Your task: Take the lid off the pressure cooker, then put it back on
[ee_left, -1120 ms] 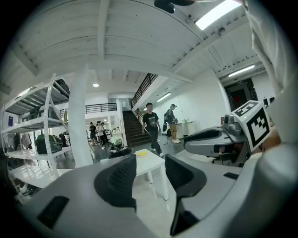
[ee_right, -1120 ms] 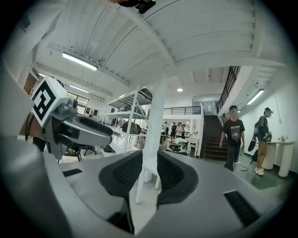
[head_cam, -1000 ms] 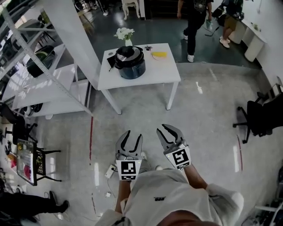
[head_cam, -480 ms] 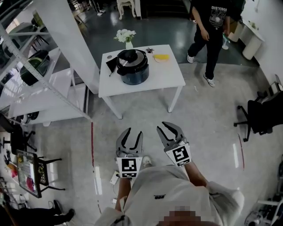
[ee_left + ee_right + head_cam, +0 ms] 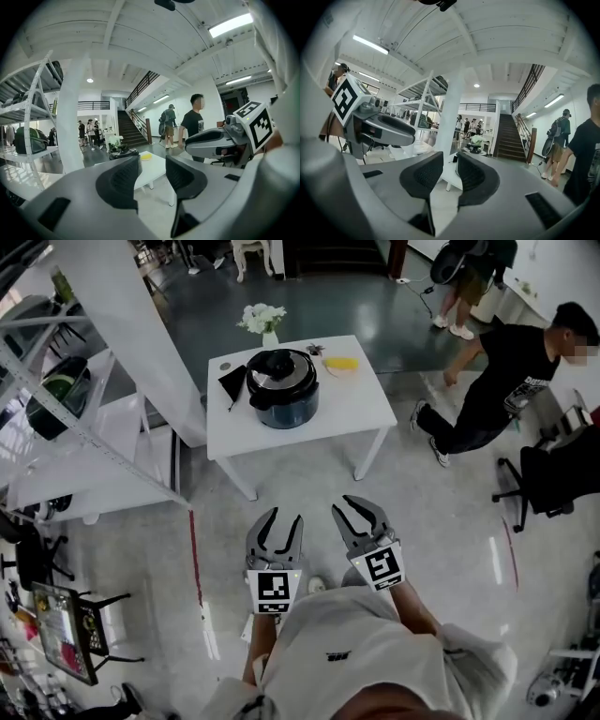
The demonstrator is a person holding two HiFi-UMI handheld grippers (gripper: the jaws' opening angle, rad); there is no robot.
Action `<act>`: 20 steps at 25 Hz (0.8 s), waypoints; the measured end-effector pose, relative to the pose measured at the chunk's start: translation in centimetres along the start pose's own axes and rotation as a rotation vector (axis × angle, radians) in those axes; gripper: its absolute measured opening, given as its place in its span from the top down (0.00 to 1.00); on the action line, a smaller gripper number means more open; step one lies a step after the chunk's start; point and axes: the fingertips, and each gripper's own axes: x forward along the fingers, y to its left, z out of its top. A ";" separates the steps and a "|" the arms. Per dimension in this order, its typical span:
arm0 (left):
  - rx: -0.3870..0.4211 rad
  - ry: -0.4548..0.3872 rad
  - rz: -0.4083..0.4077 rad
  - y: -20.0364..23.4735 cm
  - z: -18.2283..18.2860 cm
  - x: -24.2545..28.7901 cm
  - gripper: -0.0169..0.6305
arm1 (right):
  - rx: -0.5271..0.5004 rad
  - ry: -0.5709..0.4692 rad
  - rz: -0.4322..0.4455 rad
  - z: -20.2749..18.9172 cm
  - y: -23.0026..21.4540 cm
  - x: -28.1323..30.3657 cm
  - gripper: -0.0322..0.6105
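The dark pressure cooker [image 5: 281, 395] stands on a white table [image 5: 361, 409] ahead of me, its black lid [image 5: 279, 366] in place. Both grippers are held out over the floor, well short of the table. My left gripper [image 5: 285, 518] is shut with nothing between its jaws. My right gripper [image 5: 359, 508] is also shut and empty, its jaws nearly together. In the left gripper view the cooker [image 5: 123, 151] shows small beyond the left gripper [image 5: 153, 171]. In the right gripper view the cooker [image 5: 475, 148] lies far past the right gripper [image 5: 450, 171].
A vase of white flowers [image 5: 265, 320], a yellow thing [image 5: 341, 363] and a black item [image 5: 233, 382] share the table. A metal shelf rack [image 5: 84, 432] and a white pillar [image 5: 141, 334] stand left. A person [image 5: 497, 381] strides at the right, near a black office chair [image 5: 553, 479].
The table and cooker have drawn nearer in the head view. The person in black has crossed from behind the table to the right. Both grippers keep their pose.
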 end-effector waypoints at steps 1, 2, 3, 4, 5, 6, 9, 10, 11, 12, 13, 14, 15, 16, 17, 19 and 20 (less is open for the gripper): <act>-0.002 -0.002 -0.001 0.4 -0.1 0.3 0.67 | 0.004 0.005 -0.006 0.0 0.0 0.4 0.79; -0.006 -0.005 -0.003 0.7 -0.1 0.5 0.67 | 0.009 0.012 -0.010 0.0 -0.1 0.7 0.79; -0.010 -0.008 -0.005 1.0 -0.1 0.8 0.67 | 0.010 0.016 -0.014 -0.1 -0.2 1.0 0.79; -0.011 -0.009 -0.009 1.2 0.0 1.1 0.67 | 0.011 0.018 -0.018 -0.1 -0.3 1.3 0.79; -0.011 -0.009 -0.014 1.4 0.0 1.4 0.67 | 0.014 0.019 -0.022 -0.1 -0.5 1.5 0.79; -0.009 -0.008 -0.019 1.5 0.0 1.8 0.67 | 0.013 0.018 -0.027 -0.1 -0.7 1.8 0.79; -0.009 -0.009 -0.031 1.7 0.0 2.8 0.67 | 0.014 0.023 -0.032 -0.3 -1.2 2.6 0.79; -0.010 -0.010 -0.033 1.9 0.1 3.2 0.67 | 0.017 0.025 -0.031 -0.3 -1.4 2.9 0.79; -0.010 -0.010 -0.034 2.0 0.2 3.5 0.67 | 0.023 0.030 -0.031 -0.4 -1.6 3.2 0.79; -0.010 -0.010 -0.033 2.2 0.2 3.9 0.67 | 0.025 0.032 -0.029 -0.4 -1.9 3.6 0.79; -0.008 -0.009 -0.031 2.3 0.2 4.4 0.67 | 0.022 0.030 -0.026 -0.5 -2.2 4.1 0.79; -0.008 -0.008 -0.029 2.5 0.2 4.9 0.67 | 0.014 0.025 -0.022 -0.7 -2.5 4.6 0.79; -0.008 -0.007 -0.026 2.8 0.2 5.5 0.67 | 0.011 0.023 -0.017 -0.8 -2.9 5.1 0.79; -0.009 -0.006 -0.023 3.0 0.2 6.2 0.67 | 0.018 0.027 -0.013 -0.8 -3.2 5.7 0.79; -0.010 -0.004 -0.020 3.3 0.2 6.8 0.67 | 0.033 0.037 -0.009 -0.7 -3.5 6.3 0.79; -0.012 0.002 -0.013 4.0 0.2 8.2 0.67 | 0.045 0.045 0.000 -0.6 -4.3 7.6 0.79; -0.014 0.006 -0.010 4.4 0.2 8.9 0.67 | 0.037 0.040 0.006 -0.7 -4.8 8.3 0.79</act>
